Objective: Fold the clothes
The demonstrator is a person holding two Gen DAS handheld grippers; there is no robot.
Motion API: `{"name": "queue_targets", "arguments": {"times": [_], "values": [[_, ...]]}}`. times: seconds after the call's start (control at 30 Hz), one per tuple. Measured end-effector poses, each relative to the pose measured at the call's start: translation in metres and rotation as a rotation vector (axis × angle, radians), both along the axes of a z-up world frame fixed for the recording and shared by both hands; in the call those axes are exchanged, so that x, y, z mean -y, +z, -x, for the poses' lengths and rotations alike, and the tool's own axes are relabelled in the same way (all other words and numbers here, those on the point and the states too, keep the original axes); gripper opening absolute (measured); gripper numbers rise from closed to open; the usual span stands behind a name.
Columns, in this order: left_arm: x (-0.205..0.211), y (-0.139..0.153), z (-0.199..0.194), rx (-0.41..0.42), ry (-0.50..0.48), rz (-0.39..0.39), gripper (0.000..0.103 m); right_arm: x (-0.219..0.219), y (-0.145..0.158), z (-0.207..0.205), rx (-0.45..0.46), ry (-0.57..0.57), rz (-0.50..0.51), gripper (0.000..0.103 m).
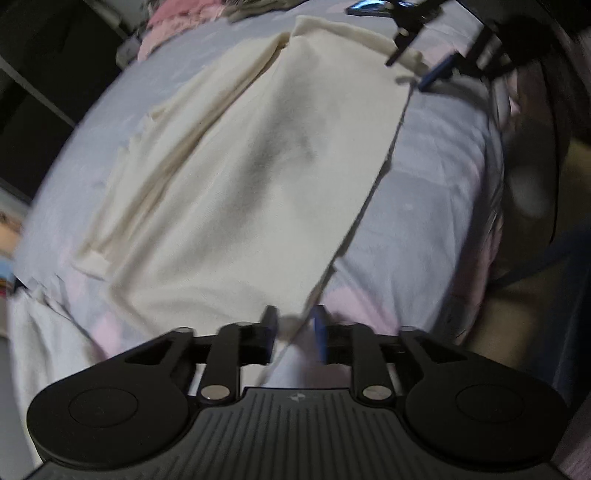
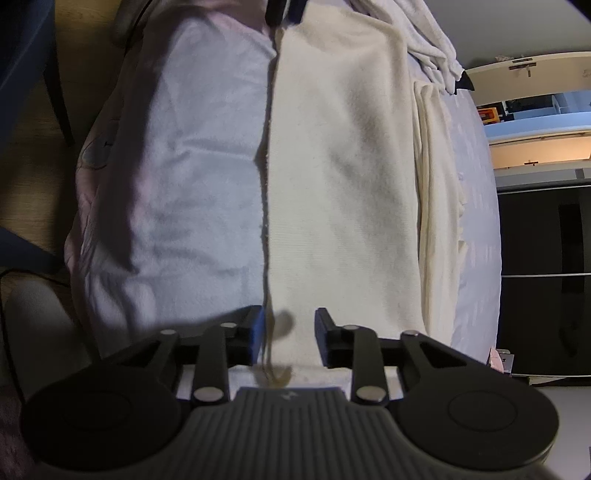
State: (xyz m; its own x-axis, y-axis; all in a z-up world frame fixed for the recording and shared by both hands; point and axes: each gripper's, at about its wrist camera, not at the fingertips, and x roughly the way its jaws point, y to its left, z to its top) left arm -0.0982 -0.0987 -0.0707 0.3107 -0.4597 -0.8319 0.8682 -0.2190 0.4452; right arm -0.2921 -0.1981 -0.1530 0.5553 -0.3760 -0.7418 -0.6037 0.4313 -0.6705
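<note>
1. Left gripper, near edge of the left wrist view: jaws parted, a clear gap between the blue pads. The near corner of the cloth lies in that gap; the pads do not press on it.
2. Right gripper, near edge of the right wrist view: jaws parted. The cloth's edge and corner run between the pads, untouched on both sides as far as can be seen.
3. Cloth: cream, lying flat on the bed, a long panel running from one gripper to the other. In the left wrist view its right edge is straight; its left side is bunched into long folds.
4. In the right wrist view the straight edge runs up the middle and the folds sit on the right.
5. Bed cover: pale lilac with pink patches, bare on both sides of the cloth.
6. Far right in the left wrist view: the right gripper at the cloth's far corner, blurred.
7. Far, right wrist view: a white garment heaped beyond the cloth's far right corner.
8. Far left, left wrist view: pink fabric at the bed's far end.
</note>
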Motion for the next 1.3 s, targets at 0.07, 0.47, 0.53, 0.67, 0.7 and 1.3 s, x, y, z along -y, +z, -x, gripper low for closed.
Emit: {"name": "queue_targets", "arguments": {"times": [0.07,0.47,0.53,0.67,0.7,1.3], "values": [[-0.007,-0.004,0.001,0.067,-0.03,-0.02,0.028,0.003,-0.006,0.004,-0.02,0.017,0.053,0.036],[-0.013,-0.033,0.0,0.268,-0.083,-0.106,0.036,0.013,-0.019,0.005,-0.037,0.016,0.146,0.036],[-0.01,-0.036,-0.003,0.254,-0.069,-0.129,0.013,0.015,-0.019,0.002,-0.037,0.001,0.142,0.036],[-0.013,-0.04,-0.003,0.286,-0.067,-0.189,0.001,0.016,-0.021,-0.005,-0.042,-0.007,0.157,0.036],[-0.015,-0.04,-0.004,0.287,-0.057,-0.198,0.001,0.016,-0.021,-0.007,-0.045,-0.016,0.159,0.036],[-0.032,-0.037,0.012,0.364,-0.174,-0.166,0.041,0.008,-0.021,-0.018,-0.036,0.034,0.143,0.037]]}}
